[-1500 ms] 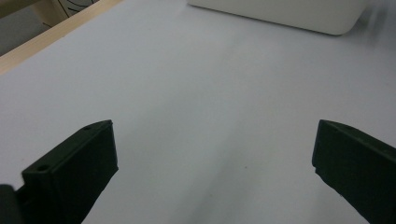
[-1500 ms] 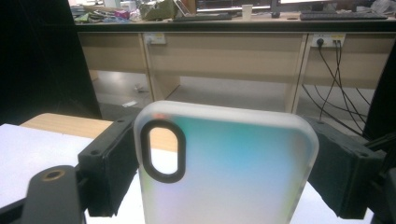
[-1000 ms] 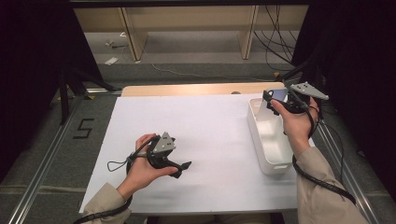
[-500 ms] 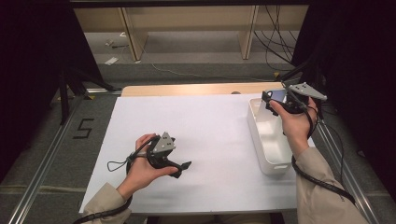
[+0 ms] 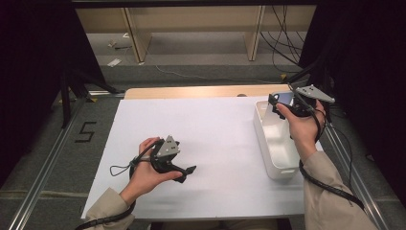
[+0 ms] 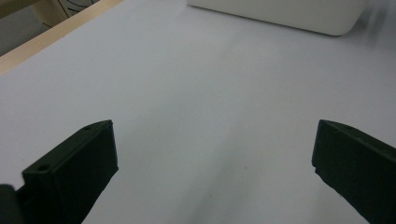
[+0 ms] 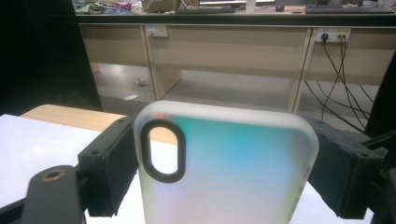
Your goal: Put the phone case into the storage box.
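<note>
White-covered counter (image 5: 215,139). Right claw (image 5: 282,101) grips a translucent phone case (image 7: 224,168) by its edges, raised over the white bin (image 5: 274,146), apparently for placing or removal. Left claw (image 5: 187,173) rests released, idle.

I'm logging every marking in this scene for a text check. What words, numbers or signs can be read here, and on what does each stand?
"5": a dark digit on the grey floor left of the white-covered table.
The translucent, teal-tinted phone case clamped in the right gripper bears no readable text.
The white plastic bin shows no label.
</note>
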`<state>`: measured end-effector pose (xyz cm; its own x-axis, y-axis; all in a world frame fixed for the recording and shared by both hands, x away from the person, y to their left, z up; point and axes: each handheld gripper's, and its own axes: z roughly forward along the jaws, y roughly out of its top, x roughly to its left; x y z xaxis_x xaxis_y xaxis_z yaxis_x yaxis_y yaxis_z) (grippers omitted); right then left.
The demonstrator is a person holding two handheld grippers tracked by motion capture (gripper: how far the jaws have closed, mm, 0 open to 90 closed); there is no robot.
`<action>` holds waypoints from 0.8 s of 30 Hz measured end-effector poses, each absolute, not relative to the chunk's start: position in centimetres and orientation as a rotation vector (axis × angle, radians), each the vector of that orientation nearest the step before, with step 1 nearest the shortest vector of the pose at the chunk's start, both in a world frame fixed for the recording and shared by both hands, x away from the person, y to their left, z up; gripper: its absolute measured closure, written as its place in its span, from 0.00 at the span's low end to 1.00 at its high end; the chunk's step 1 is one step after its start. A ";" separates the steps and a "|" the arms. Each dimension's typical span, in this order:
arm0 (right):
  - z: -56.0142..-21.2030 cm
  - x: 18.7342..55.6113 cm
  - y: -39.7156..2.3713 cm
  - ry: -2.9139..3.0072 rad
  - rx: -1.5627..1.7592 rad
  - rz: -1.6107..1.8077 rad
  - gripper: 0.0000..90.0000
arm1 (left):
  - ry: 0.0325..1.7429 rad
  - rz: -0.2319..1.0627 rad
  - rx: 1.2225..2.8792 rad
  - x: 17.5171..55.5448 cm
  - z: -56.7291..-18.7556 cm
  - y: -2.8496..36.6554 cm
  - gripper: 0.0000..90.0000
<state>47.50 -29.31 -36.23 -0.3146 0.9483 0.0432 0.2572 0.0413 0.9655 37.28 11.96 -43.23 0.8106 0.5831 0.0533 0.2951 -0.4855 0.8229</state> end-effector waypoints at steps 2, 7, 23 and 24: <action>-36.2 47.5 -29.3 1.651 1.234 1.311 0.20 | 0.649 0.411 2.100 37.3 -43.2 12.0 0.00; -36.3 47.6 -29.3 1.657 1.232 1.310 0.20 | 0.648 0.411 2.101 37.3 -43.2 12.0 0.00; -36.4 47.7 -29.2 1.681 1.230 1.289 0.20 | 0.647 0.411 2.101 37.3 -43.2 12.0 0.00; -36.4 47.8 -29.2 1.683 1.231 1.287 0.20 | 0.648 0.411 2.100 37.3 -43.2 12.0 0.00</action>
<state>47.77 -29.22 -36.37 -0.3235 0.9458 0.0293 0.2761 0.0648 0.9589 37.28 11.96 -43.23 0.8098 0.5845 0.0512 0.2955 -0.4816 0.8250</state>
